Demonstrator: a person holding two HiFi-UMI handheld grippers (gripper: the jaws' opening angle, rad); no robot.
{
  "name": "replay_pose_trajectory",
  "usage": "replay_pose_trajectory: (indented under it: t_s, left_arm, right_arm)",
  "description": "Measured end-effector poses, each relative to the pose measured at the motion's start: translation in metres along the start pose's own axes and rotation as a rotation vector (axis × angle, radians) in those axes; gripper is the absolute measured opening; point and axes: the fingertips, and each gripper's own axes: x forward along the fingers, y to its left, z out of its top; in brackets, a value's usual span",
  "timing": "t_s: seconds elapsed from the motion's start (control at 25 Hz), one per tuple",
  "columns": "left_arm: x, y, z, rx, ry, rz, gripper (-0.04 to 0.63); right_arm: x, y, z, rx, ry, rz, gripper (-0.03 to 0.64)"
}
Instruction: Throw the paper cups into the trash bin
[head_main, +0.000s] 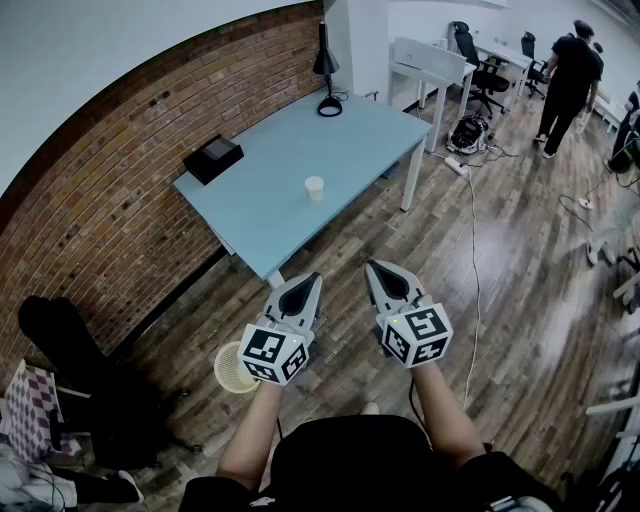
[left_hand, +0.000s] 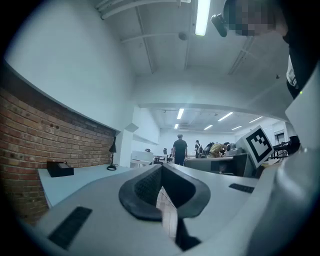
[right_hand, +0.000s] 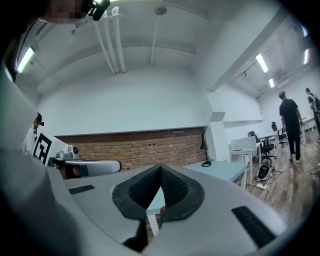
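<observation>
White paper cup (head_main: 315, 188) upright, mouth up; left gripper (head_main: 311, 281), right gripper (head_main: 373, 269) jaws closed.
</observation>
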Motion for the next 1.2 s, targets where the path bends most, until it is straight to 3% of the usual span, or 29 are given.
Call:
replay_pose_trajectory:
  t_s: [0.64, 1.2]
  left_arm:
    - [0.04, -0.029, -0.011, 0.0, 0.019, 0.056, 0.009]
    - [0.066, 0.028, -0.02, -0.041, 0.018, 0.072, 0.009]
  right_arm:
    - [-0.012, -0.05, -0.006, -0.016, 0.009, 0.093, 0.005]
    - [0.05, -0.066, -0.021, 0.025, 0.076, 0.079, 0.005]
